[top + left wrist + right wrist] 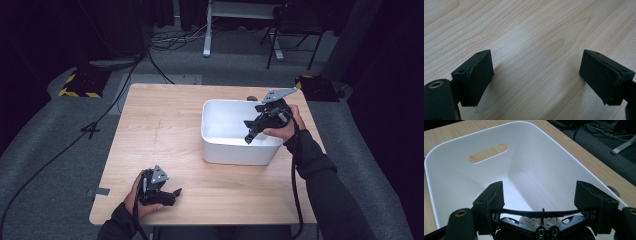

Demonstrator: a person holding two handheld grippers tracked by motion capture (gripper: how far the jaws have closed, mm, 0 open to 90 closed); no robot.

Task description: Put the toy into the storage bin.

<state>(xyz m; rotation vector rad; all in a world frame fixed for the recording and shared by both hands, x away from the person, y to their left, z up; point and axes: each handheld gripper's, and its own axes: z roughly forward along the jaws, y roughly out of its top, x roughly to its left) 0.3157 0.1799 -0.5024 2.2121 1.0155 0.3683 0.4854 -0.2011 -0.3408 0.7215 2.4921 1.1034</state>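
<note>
Right tool over white plastic bin, tips angled down into it, pinching thin black curved strip with blue-white parts under it. Item type unclear. Strip spans jaw to jaw. Bin floor straight ahead, bare. Left tool spread, holding nothing, low over pale wooden table, well apart from bin.

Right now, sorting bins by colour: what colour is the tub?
White tub, clearest in the right gripper view.

White bin, bare tabletop leftward
</note>
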